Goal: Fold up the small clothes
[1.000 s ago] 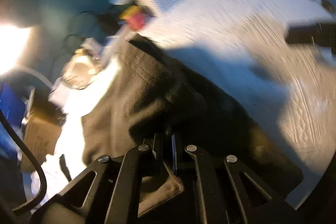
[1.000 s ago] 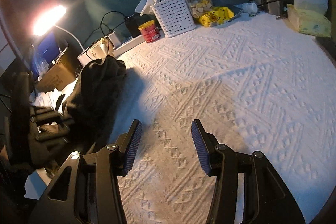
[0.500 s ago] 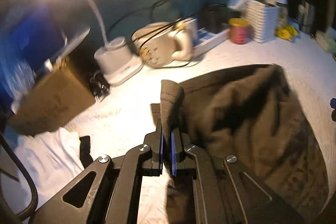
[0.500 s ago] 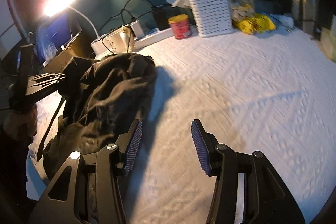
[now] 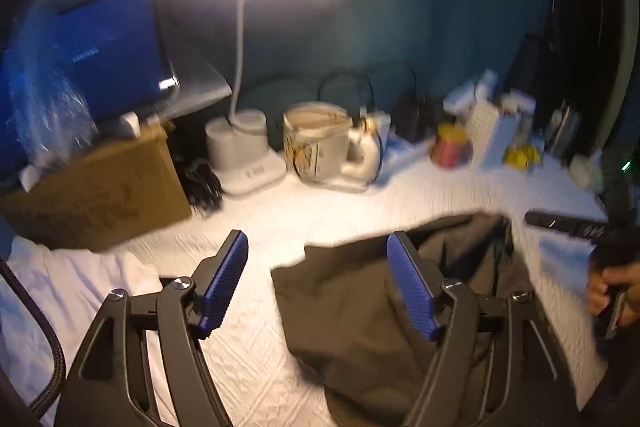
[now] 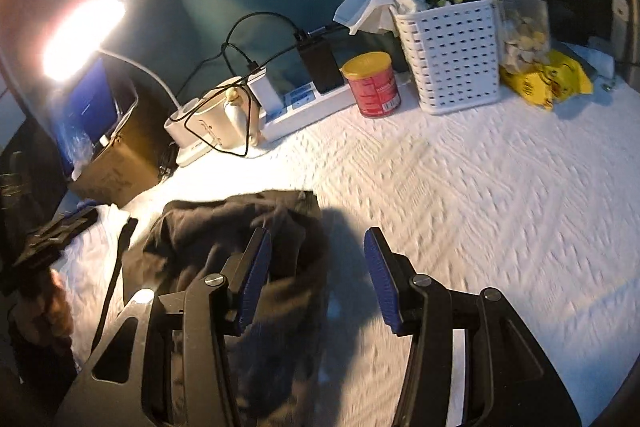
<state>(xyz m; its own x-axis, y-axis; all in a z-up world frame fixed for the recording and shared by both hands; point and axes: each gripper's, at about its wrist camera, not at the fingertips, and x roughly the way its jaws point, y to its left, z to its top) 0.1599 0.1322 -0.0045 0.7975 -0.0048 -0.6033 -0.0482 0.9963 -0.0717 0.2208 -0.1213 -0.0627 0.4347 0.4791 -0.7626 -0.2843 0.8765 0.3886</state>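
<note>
A dark brown garment lies crumpled on the white textured cover. My left gripper hovers over its left edge. Its jaws are opening and the blue pads press on nothing. In the right wrist view the same garment sits left of centre. My right gripper is open above its right edge, its left finger over the cloth and its right finger over the bare cover. The right gripper and a person's hand show at the left view's right edge.
Along the back stand a lit desk lamp, a cardboard box, a cream kettle, a power strip, a red can, a white basket, a jar and a yellow packet. White fabric lies at the left.
The left gripper let go of the garment's fold and its jaws spread wide; the garment dropped flat. The right gripper moved left until it came over the garment's edge.
</note>
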